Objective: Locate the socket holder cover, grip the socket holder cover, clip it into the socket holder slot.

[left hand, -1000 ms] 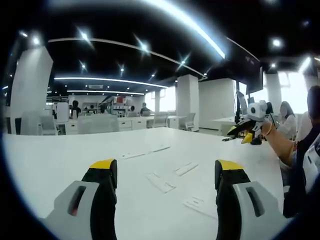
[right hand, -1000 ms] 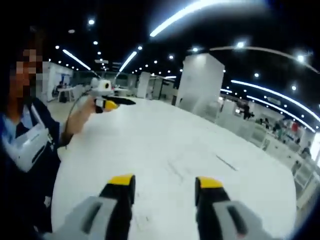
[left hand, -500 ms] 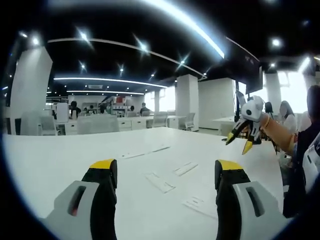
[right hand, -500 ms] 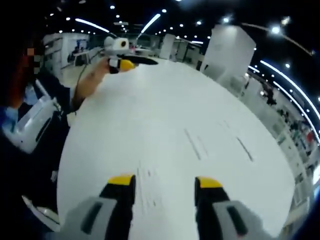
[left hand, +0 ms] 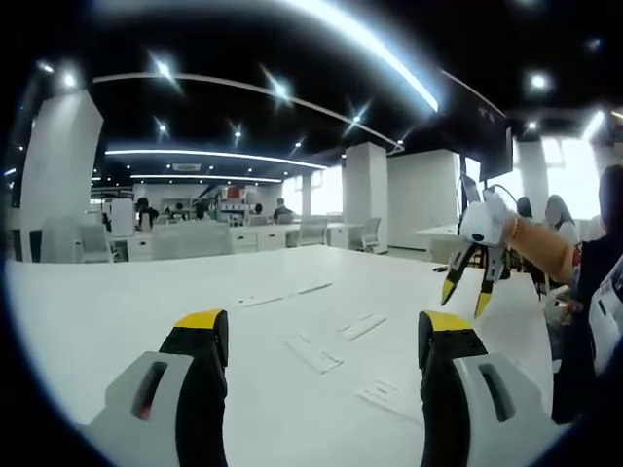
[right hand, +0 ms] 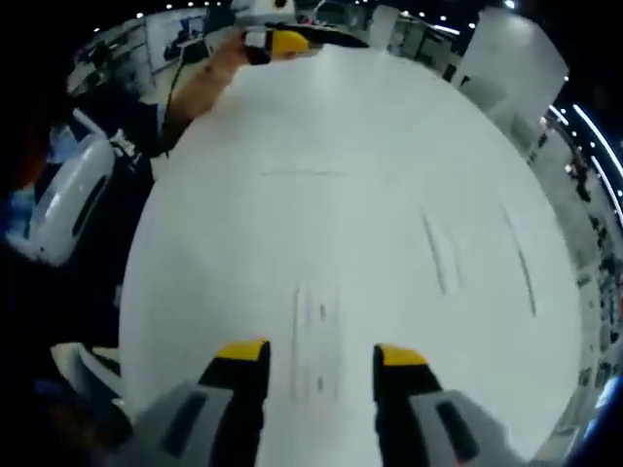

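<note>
Right tool [right hand: 311, 355]: jaws apart, empty, above the cover [right hand: 316, 341].
Cover: flat on counter [right hand: 350, 136], near edge, long axis along the jaws.
Left tool [left hand: 326, 331]: jaws apart, empty, farther.

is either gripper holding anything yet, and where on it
Nothing is held. The left gripper and the right gripper both have open, empty jaws above the white table, where the flat white strips lie untouched.
</note>
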